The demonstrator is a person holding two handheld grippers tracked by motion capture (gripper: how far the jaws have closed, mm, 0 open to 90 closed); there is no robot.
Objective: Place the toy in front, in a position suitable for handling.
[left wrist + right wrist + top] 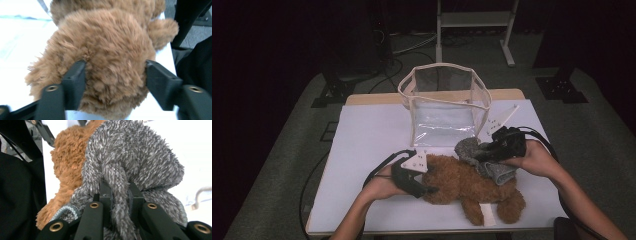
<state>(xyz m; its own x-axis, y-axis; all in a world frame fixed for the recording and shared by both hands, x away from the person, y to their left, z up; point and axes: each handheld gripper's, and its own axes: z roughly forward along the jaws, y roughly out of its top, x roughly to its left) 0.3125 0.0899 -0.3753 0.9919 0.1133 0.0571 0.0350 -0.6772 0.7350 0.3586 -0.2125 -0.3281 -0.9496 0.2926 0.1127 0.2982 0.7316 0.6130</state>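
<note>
A brown teddy bear [462, 182] lies on its side near the front of the white table [367, 135]. A grey fuzzy garment [499, 172] is draped over its body. My left gripper [427, 190] is open, its jaws standing wide on either side of the teddy bear's head [112, 37] and touching the fur. My left gripper [115, 62] has the head between its fingertips. My right gripper [484, 155] is shut on a fold of the grey garment [140, 152], pinching it at the fingertips of my right gripper [120, 185]. Behind the garment shows the brown teddy bear [67, 152].
A clear plastic bag with cream trim [412, 85] stands open-topped at the back middle of the table, just beyond the bear. Bare tabletop lies to the left. Cables trail from both grippers off the table edges. Stand legs [507, 45] are on the floor behind.
</note>
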